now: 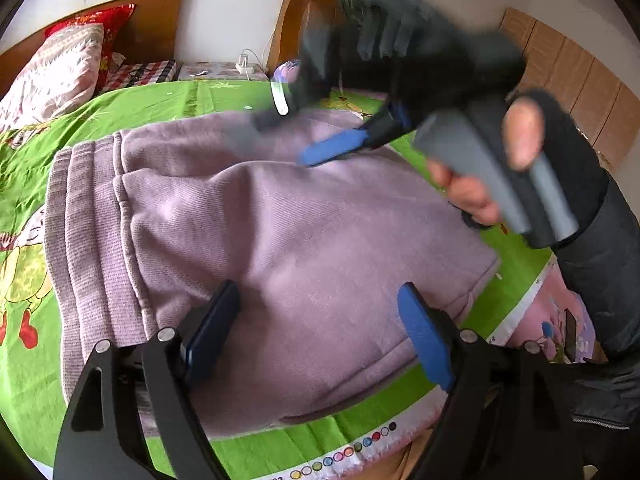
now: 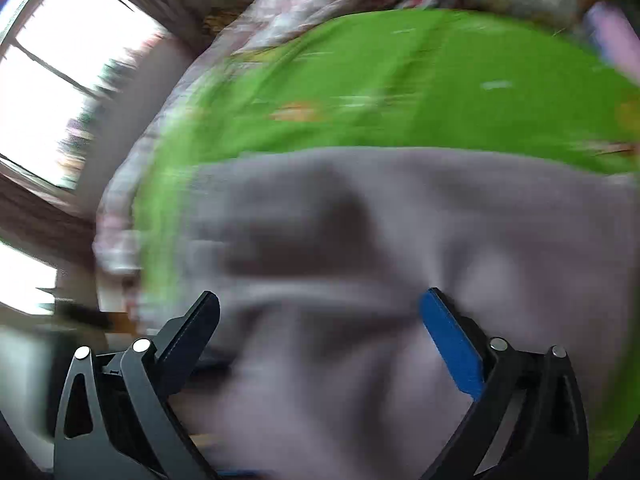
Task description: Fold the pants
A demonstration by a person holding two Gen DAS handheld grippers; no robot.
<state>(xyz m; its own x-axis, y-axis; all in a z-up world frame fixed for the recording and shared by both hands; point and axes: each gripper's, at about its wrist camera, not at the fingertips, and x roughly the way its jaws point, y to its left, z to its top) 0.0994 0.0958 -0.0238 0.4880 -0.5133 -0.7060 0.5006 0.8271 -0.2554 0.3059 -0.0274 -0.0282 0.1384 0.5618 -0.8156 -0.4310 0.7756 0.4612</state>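
folded lilac pants (image 1: 280, 240) mid-frame on green bedsheet (image 1: 168, 100), left gripper (image 1: 320, 308) spread wide over them, right gripper (image 2: 320, 312) likewise agape, blurred, pillow (image 1: 60, 72) upper left

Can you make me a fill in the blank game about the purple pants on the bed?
1. The purple pants lie on a bright ____ bedsheet.
2. The left gripper has its fingers spread ____ above the pants.
3. The pad on one finger of the right gripper is coloured ____.
4. The red pillow sits by the ____ headboard.

Missing words: green, open, blue, wooden
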